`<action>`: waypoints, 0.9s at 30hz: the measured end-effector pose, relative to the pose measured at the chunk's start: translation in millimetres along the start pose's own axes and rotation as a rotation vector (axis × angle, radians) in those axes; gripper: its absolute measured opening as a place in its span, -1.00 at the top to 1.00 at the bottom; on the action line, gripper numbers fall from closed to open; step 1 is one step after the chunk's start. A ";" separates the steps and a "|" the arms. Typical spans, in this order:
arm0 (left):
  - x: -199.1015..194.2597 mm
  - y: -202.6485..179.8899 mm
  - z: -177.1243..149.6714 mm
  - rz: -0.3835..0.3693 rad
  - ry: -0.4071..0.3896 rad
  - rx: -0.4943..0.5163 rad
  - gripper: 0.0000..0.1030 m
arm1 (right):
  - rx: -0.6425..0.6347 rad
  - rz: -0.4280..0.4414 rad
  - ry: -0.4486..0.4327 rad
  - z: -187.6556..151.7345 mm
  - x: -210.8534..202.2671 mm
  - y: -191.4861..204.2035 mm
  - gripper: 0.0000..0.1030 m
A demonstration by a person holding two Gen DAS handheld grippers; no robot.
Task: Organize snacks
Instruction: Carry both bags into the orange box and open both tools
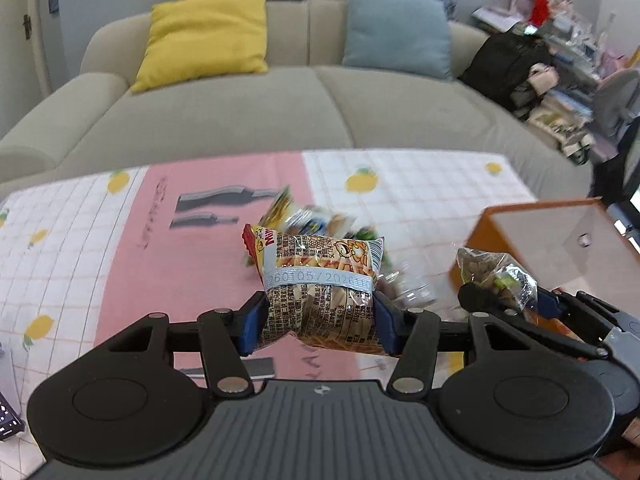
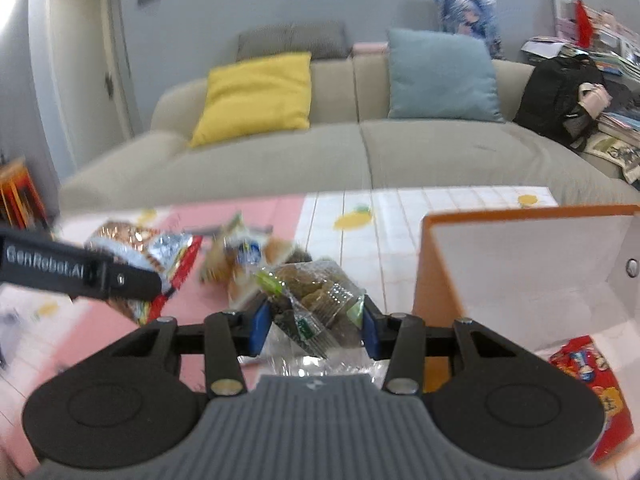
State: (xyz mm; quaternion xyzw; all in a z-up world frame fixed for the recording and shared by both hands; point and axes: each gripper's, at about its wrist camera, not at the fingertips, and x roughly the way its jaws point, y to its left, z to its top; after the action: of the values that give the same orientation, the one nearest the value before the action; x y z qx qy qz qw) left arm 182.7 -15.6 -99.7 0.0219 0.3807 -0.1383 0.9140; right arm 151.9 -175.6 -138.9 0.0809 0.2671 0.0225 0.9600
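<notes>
1. Two grippers hold packets above a table spread with a pink and white lemon-print cloth [image 1: 420, 184].
2. Left gripper [image 1: 318, 318] is clamped on a stick-snack bag [image 1: 316, 276].
3. Right gripper [image 2: 314, 326] is clamped on a clear biscuit packet [image 2: 316, 296].
4. More snacks [image 2: 244, 256] lie heaped mid-table; an orange box [image 2: 528, 264] at the right holds a red packet [image 2: 592, 380].
5. Behind stands a beige sofa [image 1: 240, 120] with a yellow cushion [image 1: 208, 36] and a blue cushion [image 1: 396, 28].

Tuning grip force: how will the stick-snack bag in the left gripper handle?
The bag looks puffy and is pinched in at the left gripper, so probably soft and light. Its glossy film may slip. The sticks inside could snap under a hard squeeze.
</notes>
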 end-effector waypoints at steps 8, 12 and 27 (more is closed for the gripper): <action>-24.4 -53.5 20.7 -0.095 -0.062 0.109 -0.22 | 0.155 0.009 -0.081 29.7 -64.1 -37.1 0.14; -22.9 -87.4 29.0 -0.155 -0.068 0.205 -0.22 | 0.235 0.047 -0.048 42.4 -82.9 -73.2 0.14; 79.9 -207.5 54.5 -0.304 0.185 0.637 -0.22 | 0.635 0.049 0.278 57.1 -16.1 -221.3 0.14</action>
State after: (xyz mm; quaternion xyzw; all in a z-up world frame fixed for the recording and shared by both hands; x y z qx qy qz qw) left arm 218.0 -241.7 -103.6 0.2612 0.3987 -0.3815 0.7920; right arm 167.7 -403.4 -119.6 0.3781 0.3871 -0.0280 0.8405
